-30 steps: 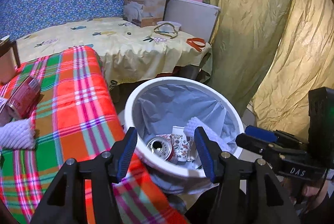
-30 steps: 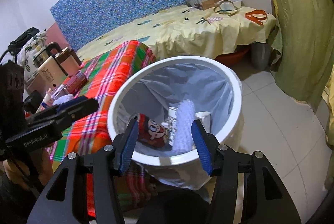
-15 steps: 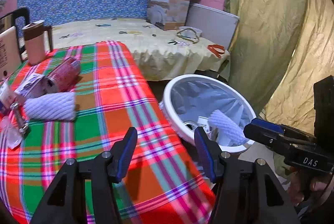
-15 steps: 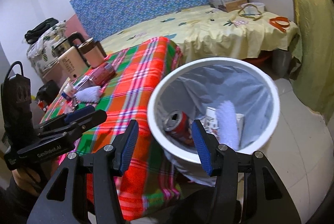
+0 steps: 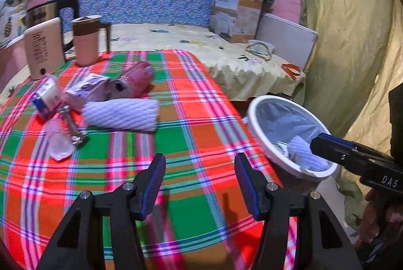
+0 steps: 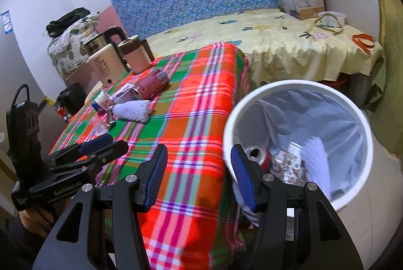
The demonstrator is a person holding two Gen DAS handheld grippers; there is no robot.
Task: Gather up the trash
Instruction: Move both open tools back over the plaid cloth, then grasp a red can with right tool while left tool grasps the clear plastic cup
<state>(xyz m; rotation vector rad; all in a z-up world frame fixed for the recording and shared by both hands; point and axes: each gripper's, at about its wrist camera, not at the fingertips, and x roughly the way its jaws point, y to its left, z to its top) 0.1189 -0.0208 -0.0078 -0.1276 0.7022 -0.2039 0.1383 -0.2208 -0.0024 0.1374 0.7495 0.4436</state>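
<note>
With both the left gripper [image 5: 200, 179] and right gripper [image 6: 199, 175] spread wide and empty, we should take the white foam sleeve [image 5: 121, 114] lengthwise, bench-side of the bin [image 6: 297, 86].

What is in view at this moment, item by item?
Foam net sleeve: one, white, on plaid cloth.
Can: one, pink-red, lying behind the sleeve.
Small cartons: two, white, left of the can.
Plaid tablecloth: one, red-green.
Trash bin: one, white, grey liner, right of the table; holds a can, a printed cup and a foam sleeve.
Kettle: one, beige, back left.
Mug: one, pink, beside kettle.
Cardboard box: one, on yellow cloth.
Left claw: open, empty.
Right claw: open, empty.
</note>
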